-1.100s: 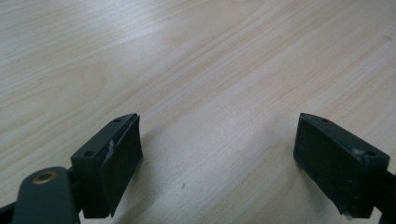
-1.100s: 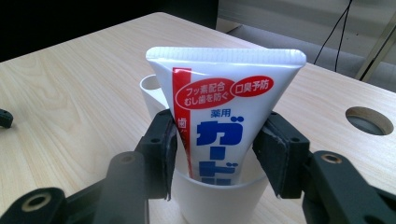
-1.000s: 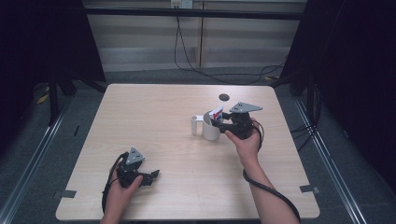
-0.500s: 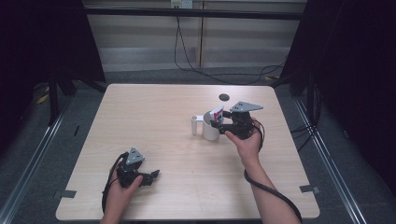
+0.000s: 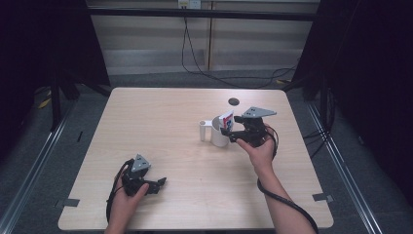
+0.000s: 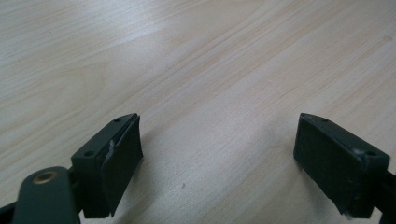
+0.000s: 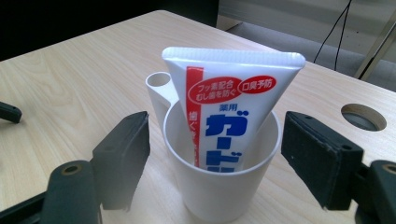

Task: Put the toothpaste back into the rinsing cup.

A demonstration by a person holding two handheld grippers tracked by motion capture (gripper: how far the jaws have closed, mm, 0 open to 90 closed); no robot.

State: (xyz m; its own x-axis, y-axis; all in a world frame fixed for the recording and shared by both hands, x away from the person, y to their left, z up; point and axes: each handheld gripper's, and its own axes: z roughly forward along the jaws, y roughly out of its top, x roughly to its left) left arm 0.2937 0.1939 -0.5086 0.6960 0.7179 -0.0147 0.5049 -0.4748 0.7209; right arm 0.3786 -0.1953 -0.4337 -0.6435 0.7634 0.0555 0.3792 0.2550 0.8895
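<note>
Inside the white cup (image 7: 219, 186) stands a toothpaste tube (image 7: 229, 107), crimped end up.

Your pale wooden desk (image 5: 160, 126) carries a white cup (image 5: 218, 134) right of centre; a round hole (image 5: 234, 102) sits at the desk's far side beyond it.

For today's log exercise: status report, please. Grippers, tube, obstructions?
Left gripper open, idle. Right gripper open, straddling white cup. Toothpaste tube upright inside. Nothing obstructing.
</note>
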